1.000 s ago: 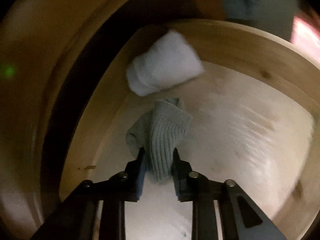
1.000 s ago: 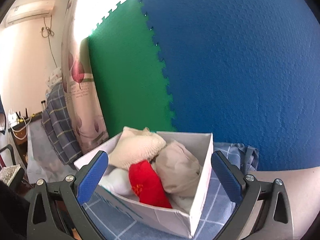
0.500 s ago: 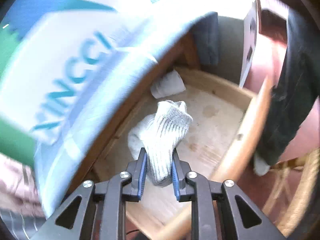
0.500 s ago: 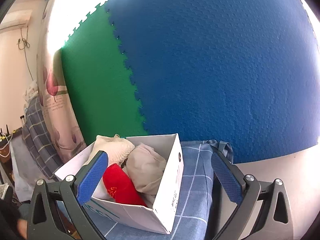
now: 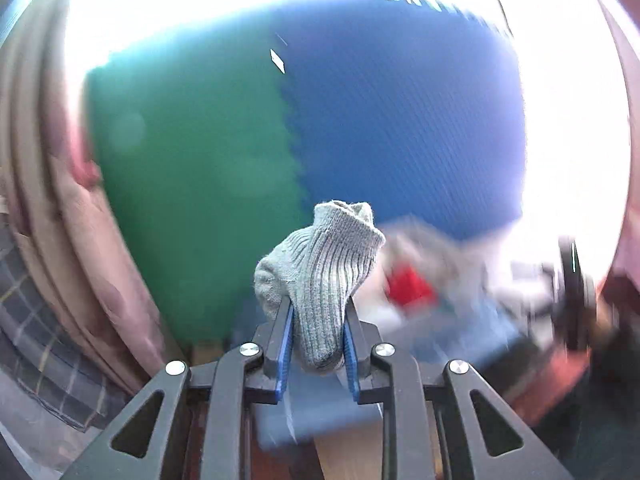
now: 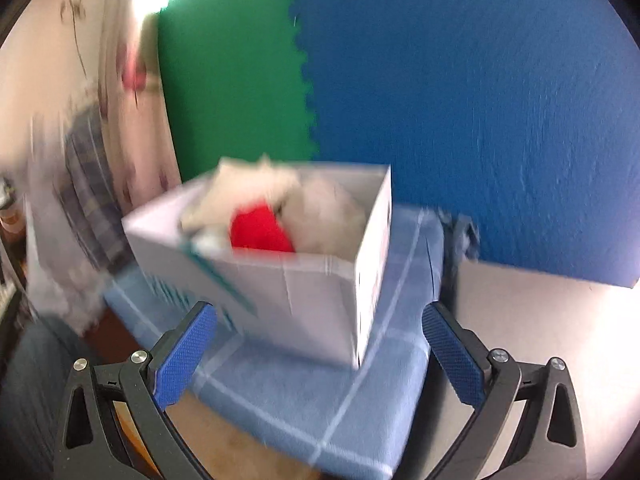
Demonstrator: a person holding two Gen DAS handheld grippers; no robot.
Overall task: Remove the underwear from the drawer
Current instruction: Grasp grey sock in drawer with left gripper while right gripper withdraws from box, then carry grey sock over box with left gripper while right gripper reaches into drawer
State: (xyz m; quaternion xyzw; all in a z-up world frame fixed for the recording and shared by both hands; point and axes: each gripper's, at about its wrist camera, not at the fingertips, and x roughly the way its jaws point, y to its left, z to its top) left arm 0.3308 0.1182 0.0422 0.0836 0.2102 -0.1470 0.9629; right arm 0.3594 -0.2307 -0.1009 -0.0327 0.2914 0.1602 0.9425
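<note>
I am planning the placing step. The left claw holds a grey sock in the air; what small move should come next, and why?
Probably carry the sock right, over the white box. The left claw is shut on it, and the box already holds clothes.

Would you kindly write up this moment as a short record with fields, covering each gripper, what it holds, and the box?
left gripper: shut on the grey ribbed sock, held up in front of the green and blue foam mats
right gripper: open, nothing between its pads
white box: open-topped, on a blue checked cloth
box contents: red item among cream and beige garments
image quality: both views motion-blurred
</note>
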